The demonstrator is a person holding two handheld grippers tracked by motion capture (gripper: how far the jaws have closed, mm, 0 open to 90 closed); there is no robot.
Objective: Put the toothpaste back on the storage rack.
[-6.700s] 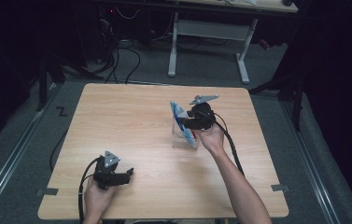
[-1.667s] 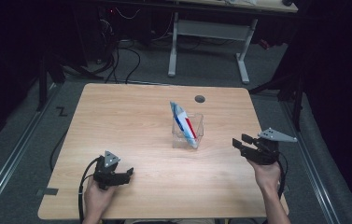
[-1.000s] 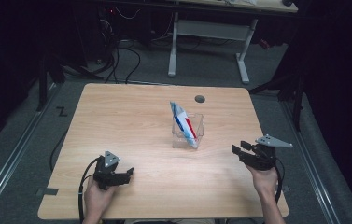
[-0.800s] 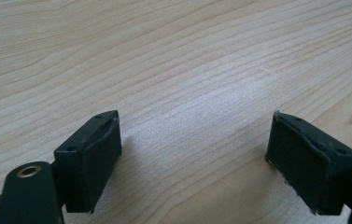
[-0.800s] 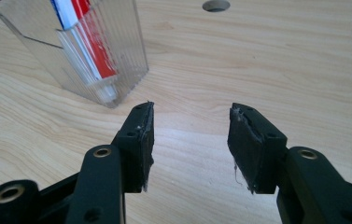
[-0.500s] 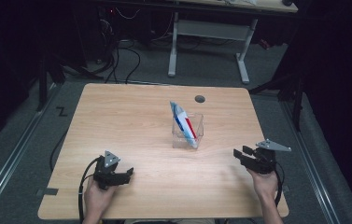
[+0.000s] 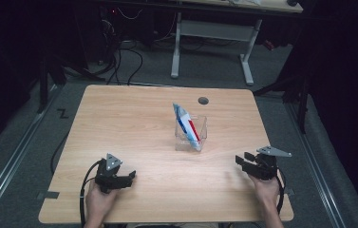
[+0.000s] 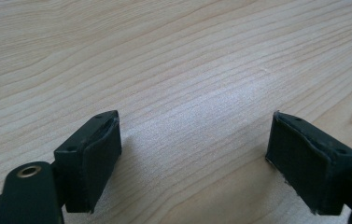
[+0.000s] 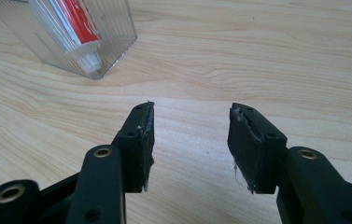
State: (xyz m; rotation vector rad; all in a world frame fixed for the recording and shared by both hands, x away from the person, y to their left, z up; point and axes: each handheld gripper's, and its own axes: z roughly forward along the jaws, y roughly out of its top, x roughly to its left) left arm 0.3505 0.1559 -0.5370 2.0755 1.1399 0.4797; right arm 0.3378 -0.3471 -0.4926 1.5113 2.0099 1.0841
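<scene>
A clear plastic holder [image 7: 191, 135] stands near the middle of the wooden table [image 7: 134, 118], with a red, white and blue tube [image 7: 186, 124] leaning in it, cap end down. The same holder [image 9: 78, 39] and tube [image 9: 78, 23] appear at the top left of the right gripper view. My right gripper [image 7: 241, 162] is low over the table's near right part, jaws apart and empty [image 9: 190, 126], pointing left toward the holder. My left gripper [image 7: 130, 176] lies at the near left, jaws wide open over bare wood [image 8: 194, 154].
A small dark round hole [image 7: 203, 100] sits in the tabletop behind the holder. Beyond the table are a white desk frame [image 7: 212, 42] and cables on the grey floor. A cable [image 7: 84, 190] trails from the left gripper off the near edge.
The right gripper has sunk slightly toward the tabletop at the near right. The left gripper, holder and tube have stayed put.
</scene>
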